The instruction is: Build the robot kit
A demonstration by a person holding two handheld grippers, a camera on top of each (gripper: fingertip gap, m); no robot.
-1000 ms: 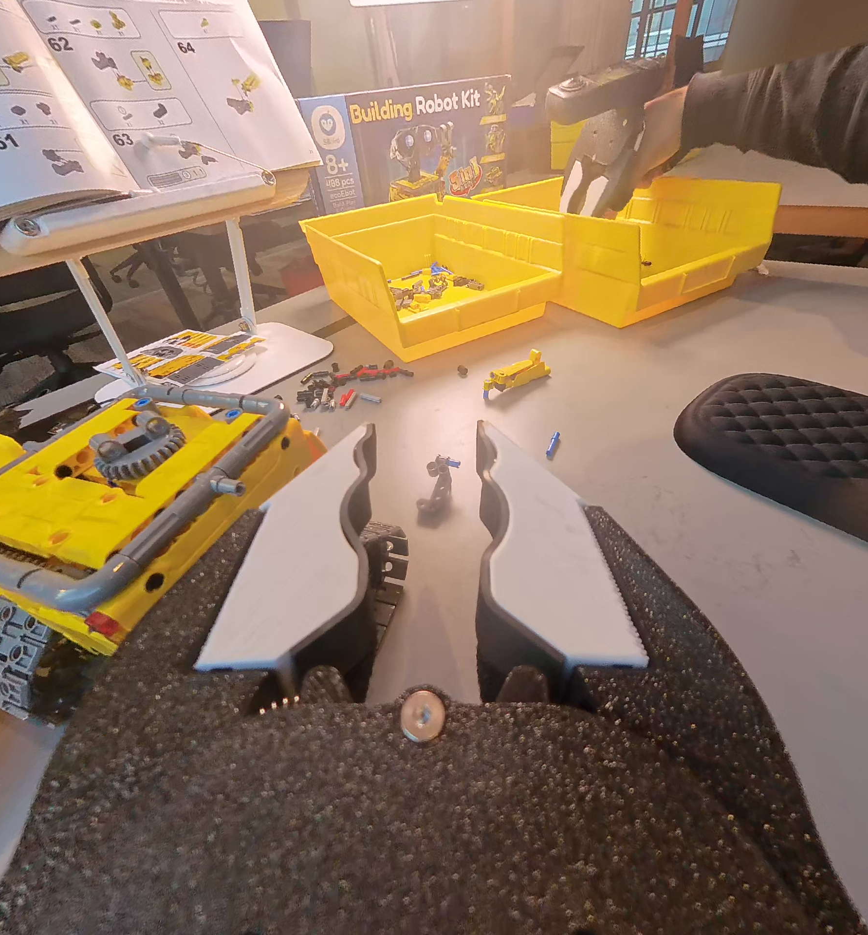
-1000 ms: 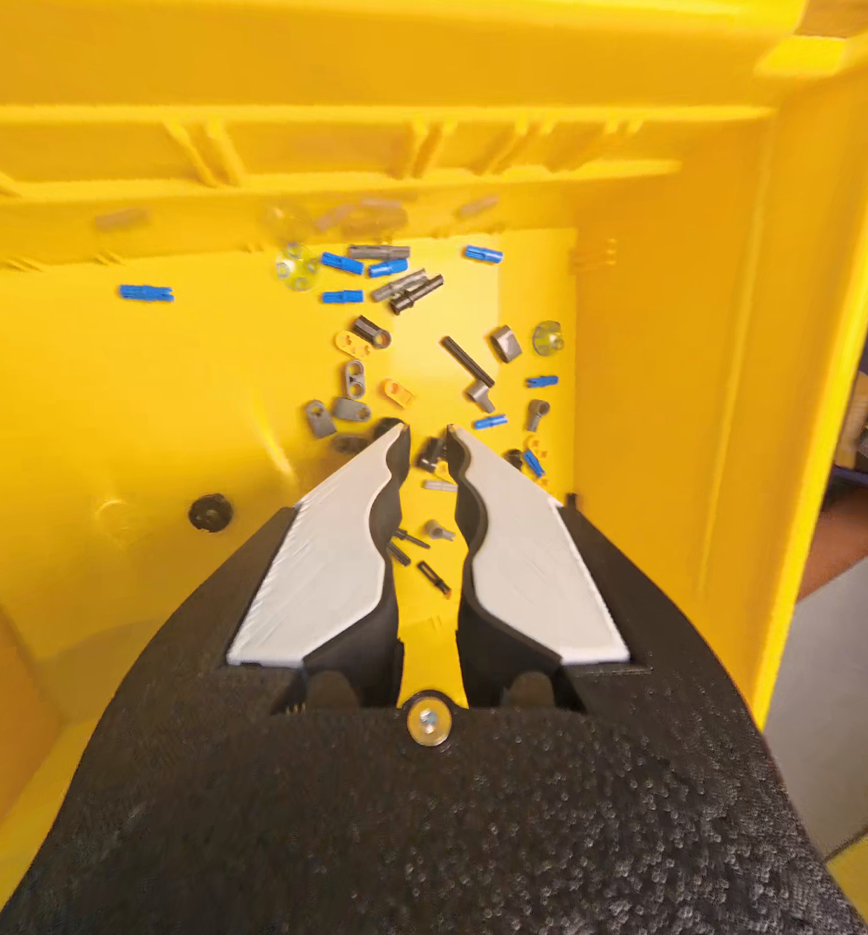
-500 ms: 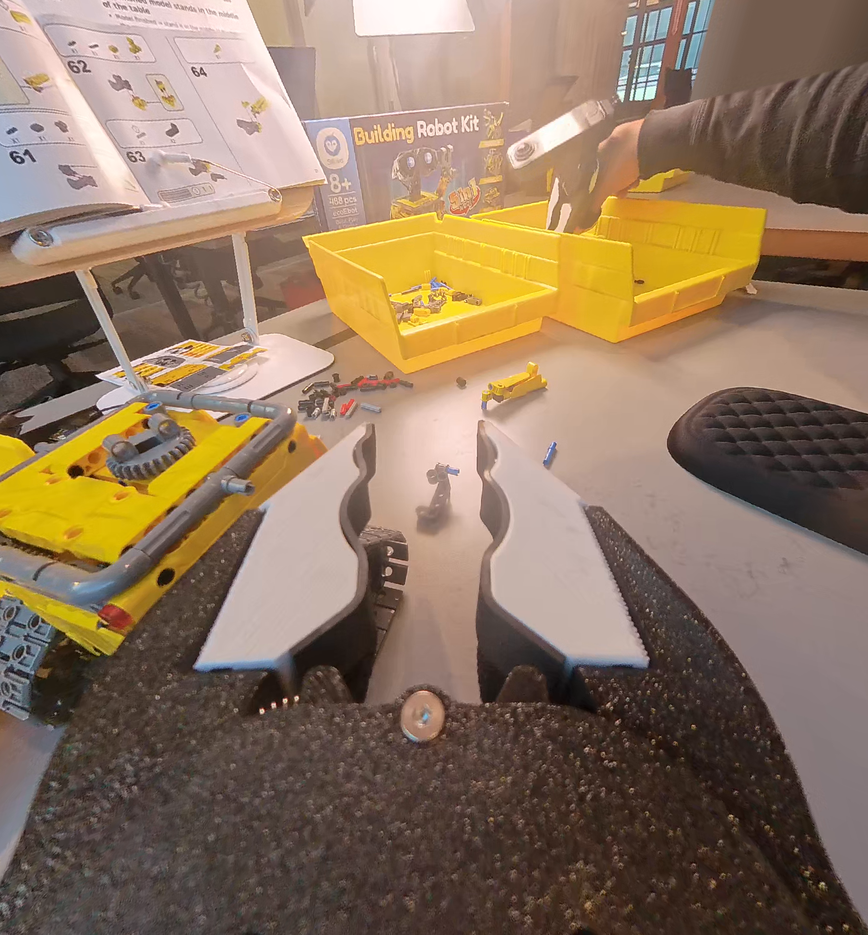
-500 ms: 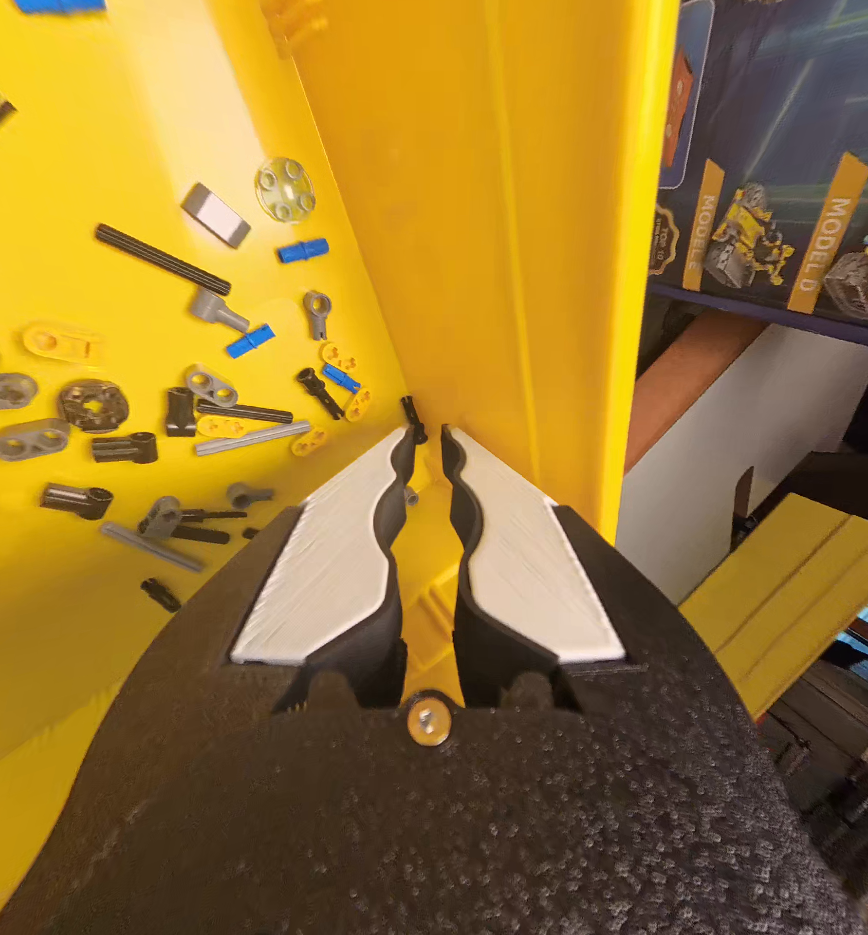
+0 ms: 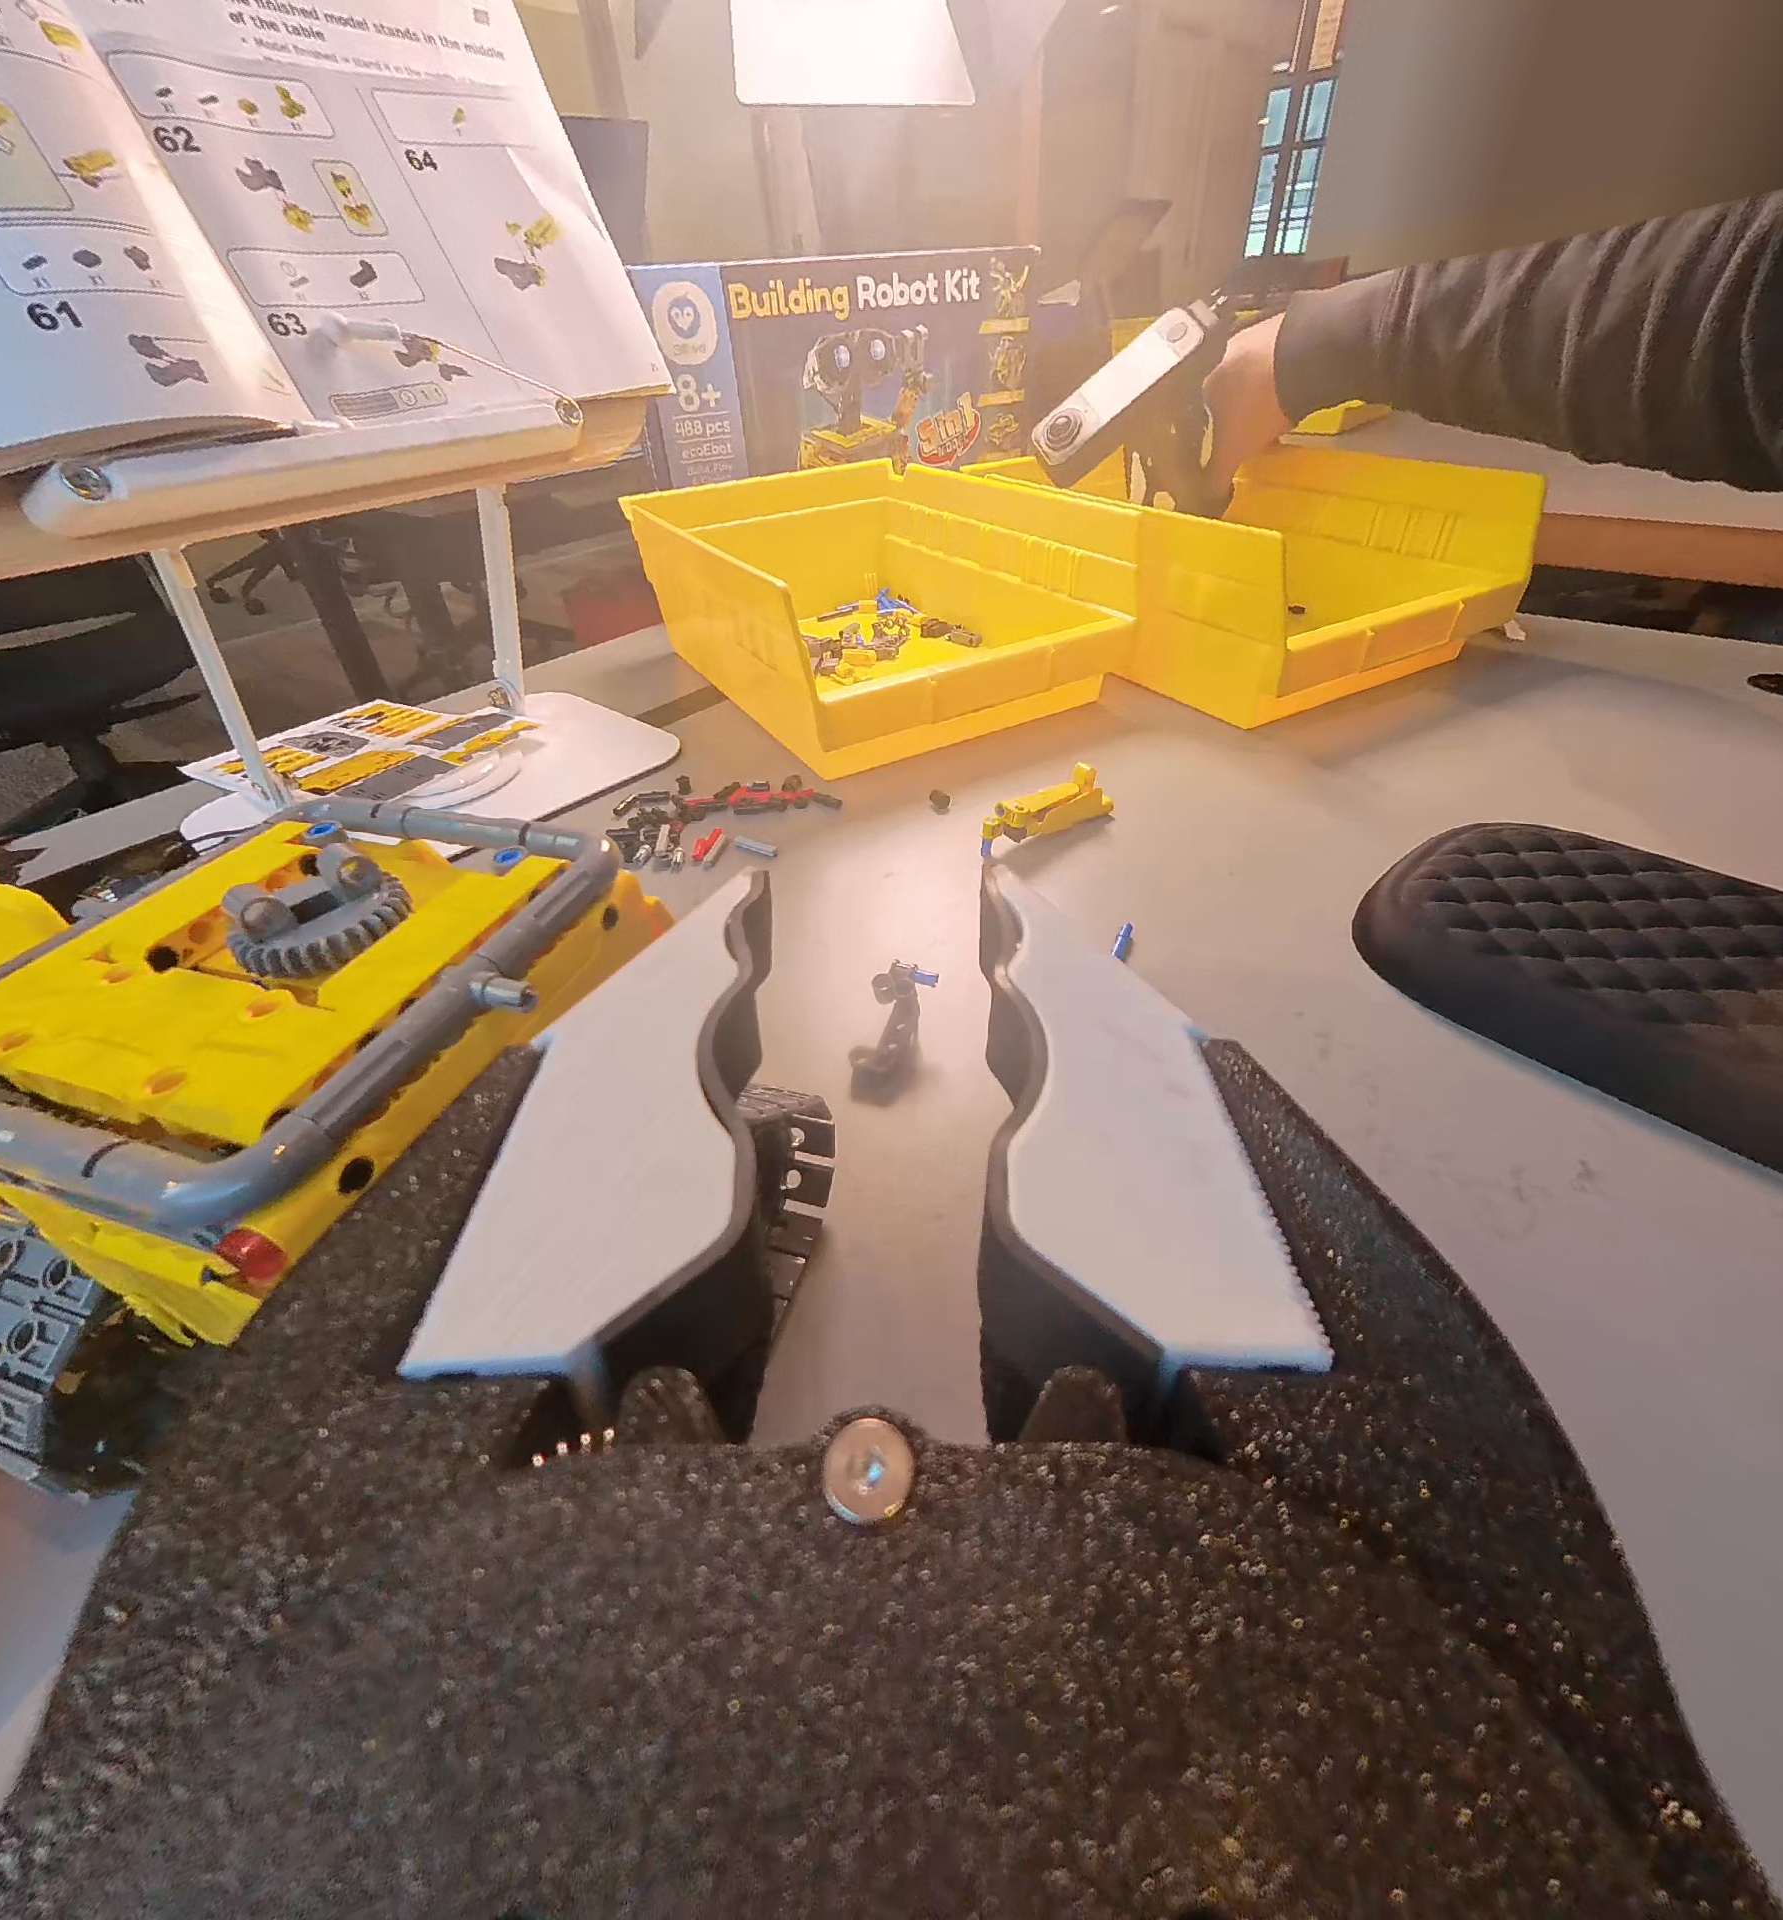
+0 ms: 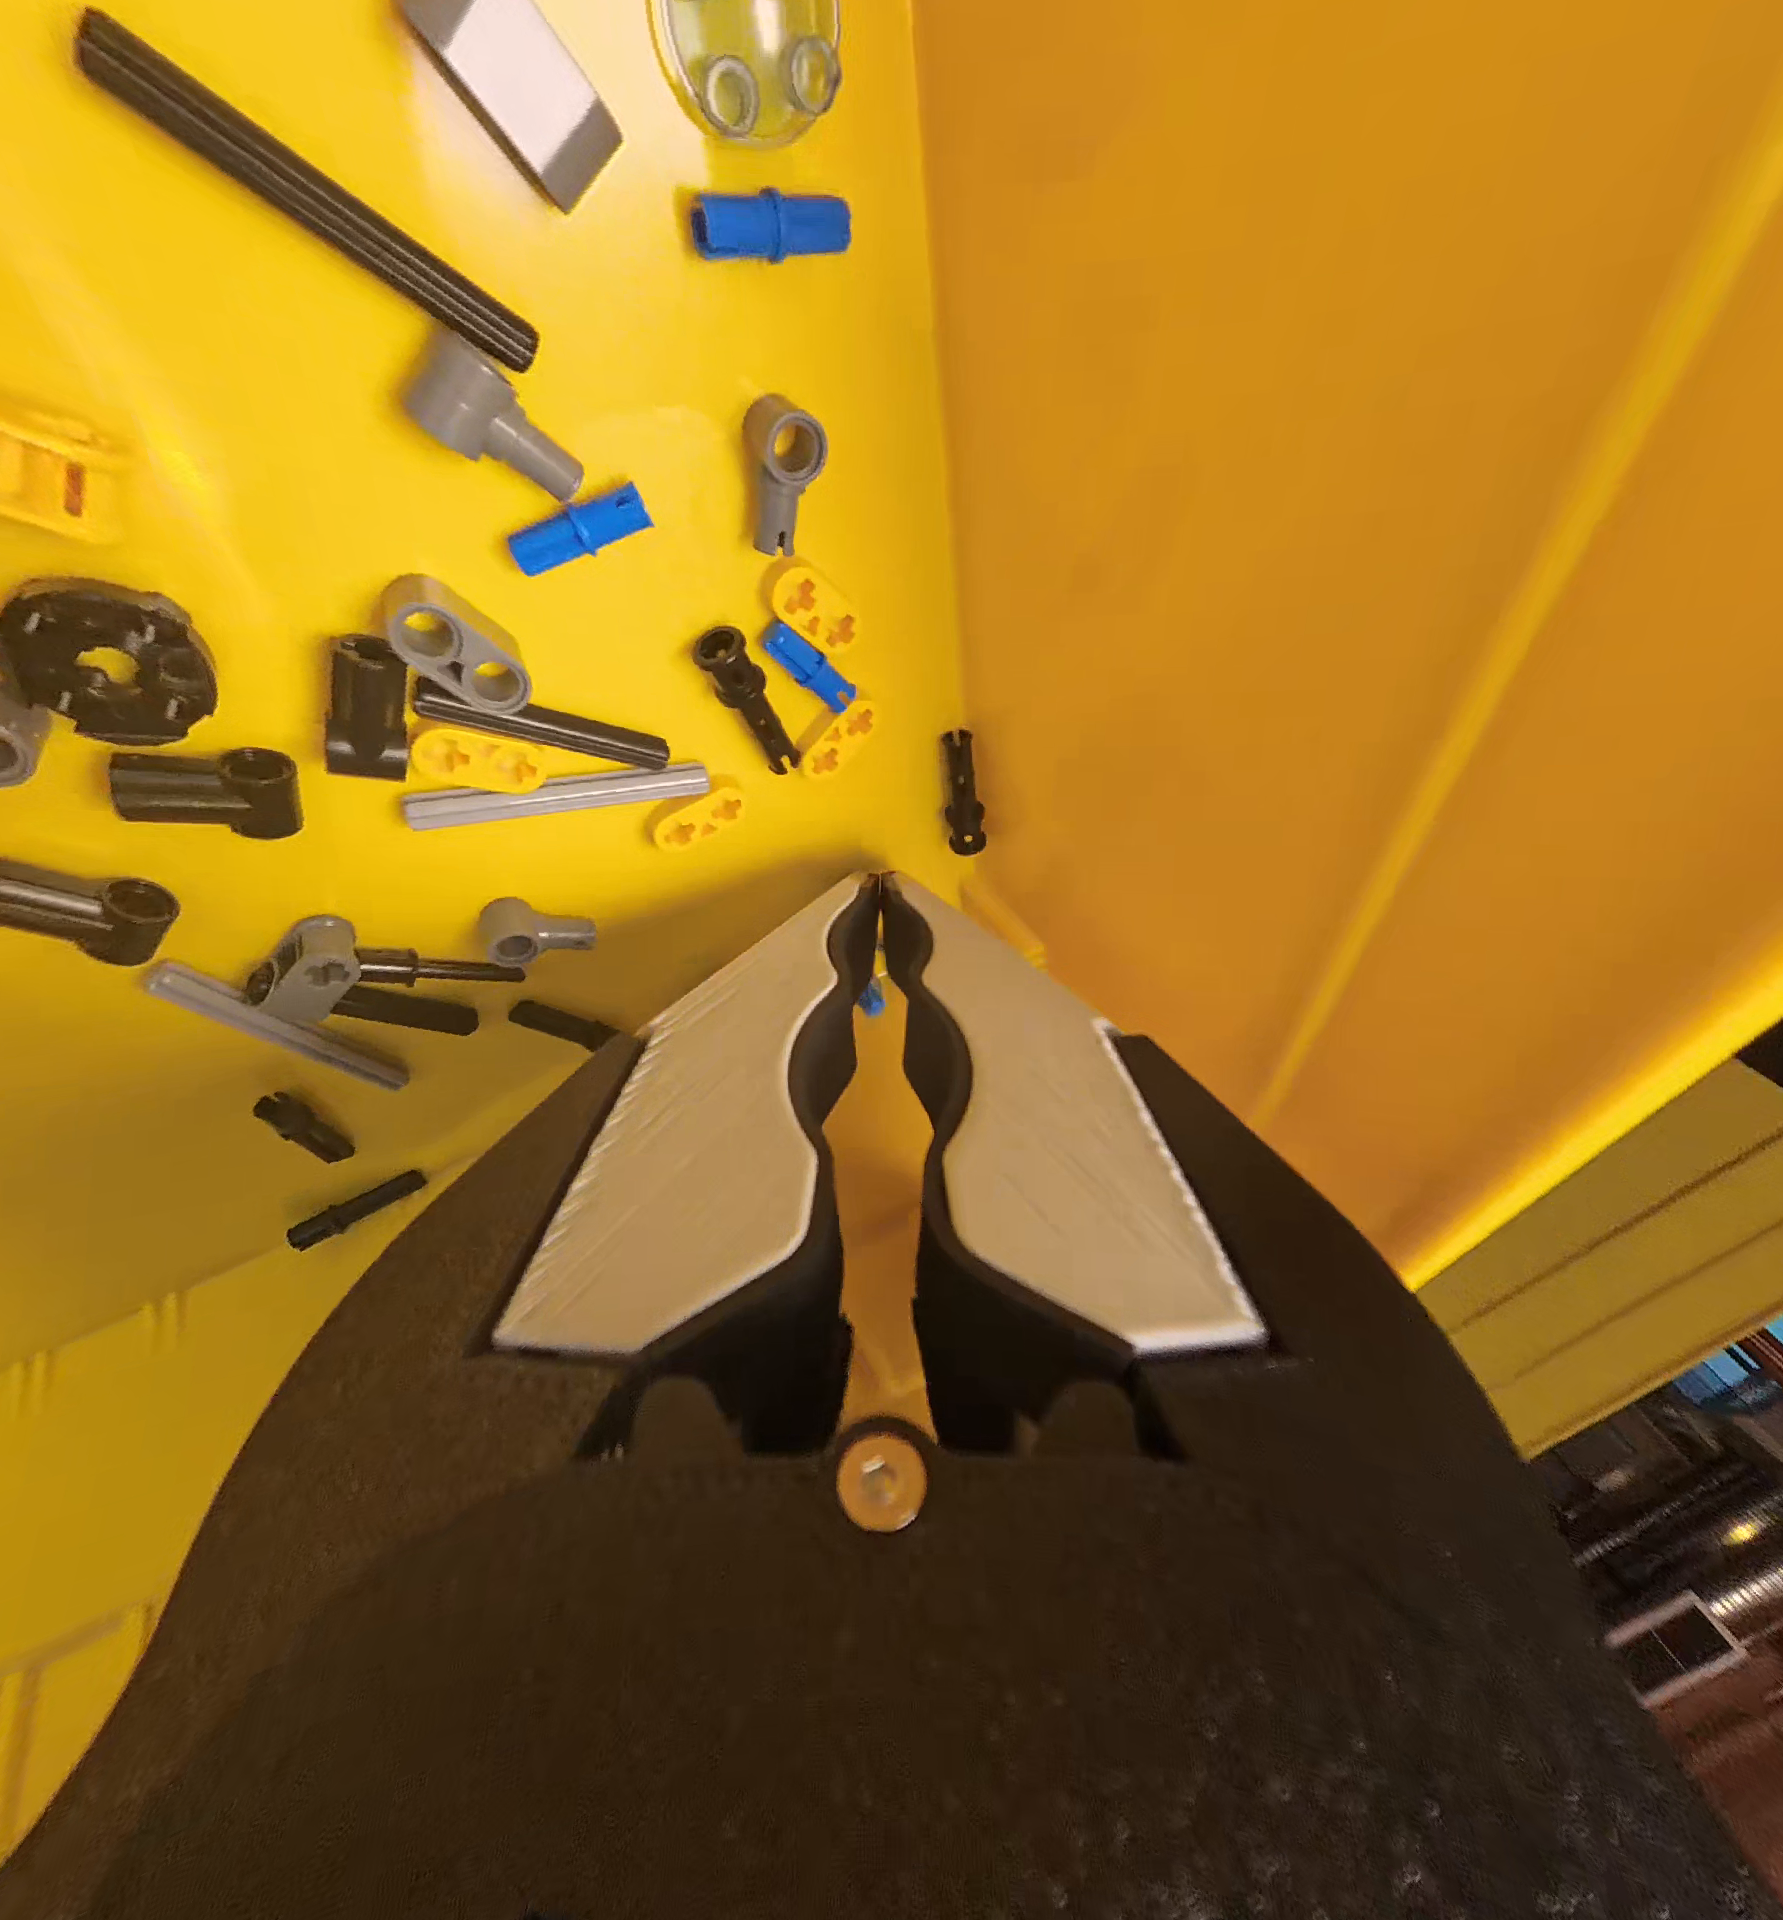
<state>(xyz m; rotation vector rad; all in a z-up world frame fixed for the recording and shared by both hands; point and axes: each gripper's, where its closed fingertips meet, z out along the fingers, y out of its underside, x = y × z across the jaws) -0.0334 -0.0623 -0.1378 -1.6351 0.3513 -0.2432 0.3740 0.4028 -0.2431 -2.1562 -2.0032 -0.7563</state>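
A small blue pin (image 6: pixel 871 1000) is pinched between the tips of the right gripper (image 6: pixel 879 883), whose two pale fingers have come together at the points inside a yellow bin (image 6: pixel 1334 520), low in the corner where the floor meets a side wall. Only a sliver of blue shows in the narrow gap behind the fingertips, so its shape and how firmly it is held cannot be made out. Judging by the like blue pins (image 6: pixel 771 222) lying loose nearby, it is a tiny, light, hard plastic piece, smooth and apt to slip or twist; a hold across its middle would seem steadiest. Around it on the bin floor lie a black pin (image 6: pixel 963 792) against the wall, yellow two-hole links (image 6: pixel 814 608), grey connectors (image 6: pixel 783 468) and black axles (image 6: pixel 305 187). In the left wrist view, the left gripper (image 5: pixel 874 894) hovers wide open and empty over a grey table (image 5: pixel 1386 1299), with a small dark part (image 5: pixel 892 1023) lying between its fingers. A half-built yellow vehicle (image 5: pixel 191 1018) sits just to its left, partly cut off by the frame edge. Farther off stand two yellow bins, a booklet on a stand (image 5: pixel 243 208), and a black padded rest (image 5: pixel 1645 987).
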